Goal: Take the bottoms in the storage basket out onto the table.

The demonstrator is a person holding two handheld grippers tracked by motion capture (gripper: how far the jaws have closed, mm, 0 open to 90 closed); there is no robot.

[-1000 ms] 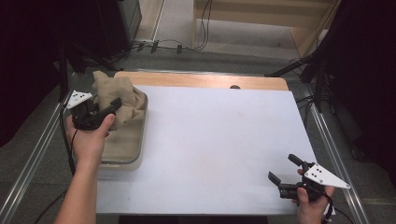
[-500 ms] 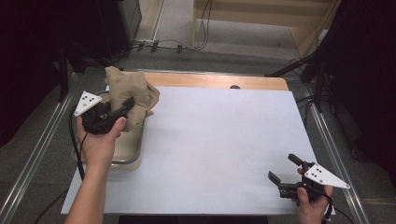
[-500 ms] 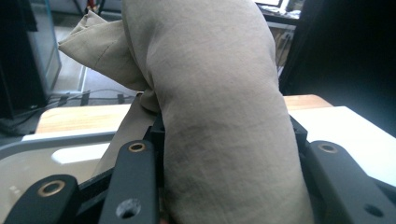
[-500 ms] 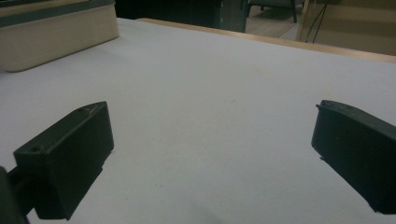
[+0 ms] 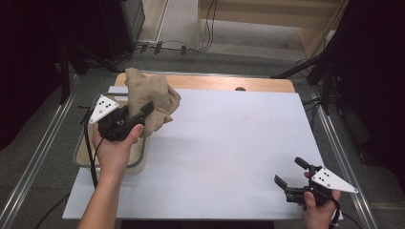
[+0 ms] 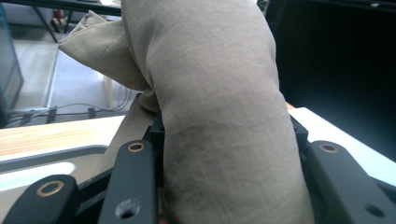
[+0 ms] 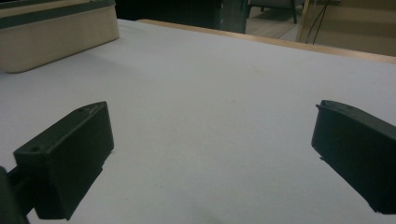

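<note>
A bunched tan cloth (image 5: 150, 98) hangs lifted over the table's left edge, above the near end of a shallow tray (image 5: 80, 153). My left gripper (image 5: 143, 112) is shut on the cloth. In the left gripper view the tan cloth (image 6: 219, 116) bulges up between both black jaws, and the left gripper (image 6: 226, 140) squeezes its lower part. My right gripper (image 5: 290, 172) rests low near the table's front right corner, open, with nothing between its fingers. In the right gripper view that gripper (image 7: 212, 154) has bare white table between its jaws.
The white table top (image 5: 229, 143) stretches between both hands. A wooden strip (image 5: 215, 83) runs along its far edge. Metal rails (image 5: 33, 162) flank the table. The tray's beige wall (image 7: 56, 32) is at the far left in the right gripper view.
My left hand has carried the cloth up and to the right, out of the tray toward the white table top. The right gripper has stayed put.
</note>
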